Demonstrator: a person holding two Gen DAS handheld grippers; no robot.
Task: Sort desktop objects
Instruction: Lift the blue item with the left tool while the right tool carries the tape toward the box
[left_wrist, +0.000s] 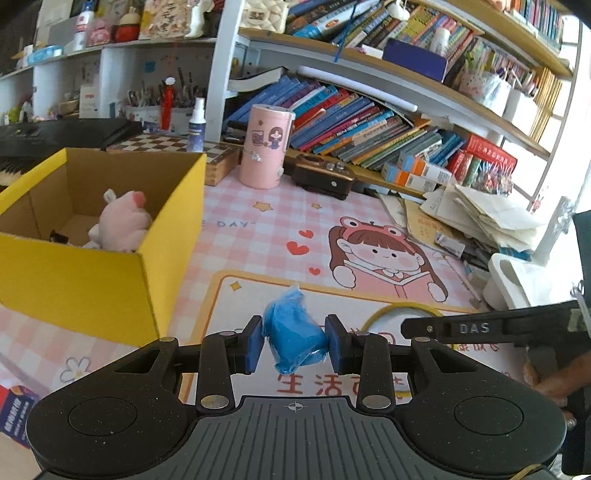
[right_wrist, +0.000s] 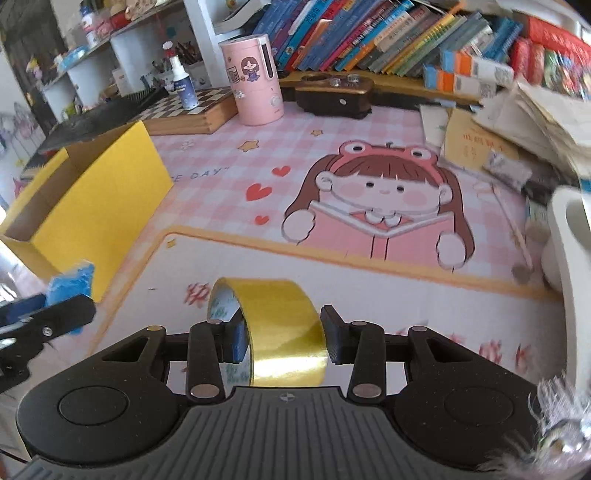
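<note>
We have our left gripper (left_wrist: 294, 343) clamped on a soft, light blue bagged lump (left_wrist: 293, 339), near-right of the yellow box (left_wrist: 74, 280); our right gripper (right_wrist: 283, 338) pinches the stiff, slick gold tape roll (right_wrist: 280, 328) across its band.

The yellow box (left_wrist: 92, 273) hides the lower body of the pink plush toy (left_wrist: 122, 221) inside it, and a small dark thing (left_wrist: 59, 237) beside the toy is too little to identify. In the right wrist view the same box (right_wrist: 96, 206) is cut by the left edge, and its inside is out of sight. The blue lump (right_wrist: 72, 282) shows there only in part, behind a black arm, and is blurred. The tape roll (right_wrist: 280, 332) covers the inner face of one pad. The paper stack (right_wrist: 546, 110) at the right is smeared by blur. Lettering on the book spines (left_wrist: 351, 125) is too small to read. The white holder (left_wrist: 517, 280) is partly cut off.
</note>
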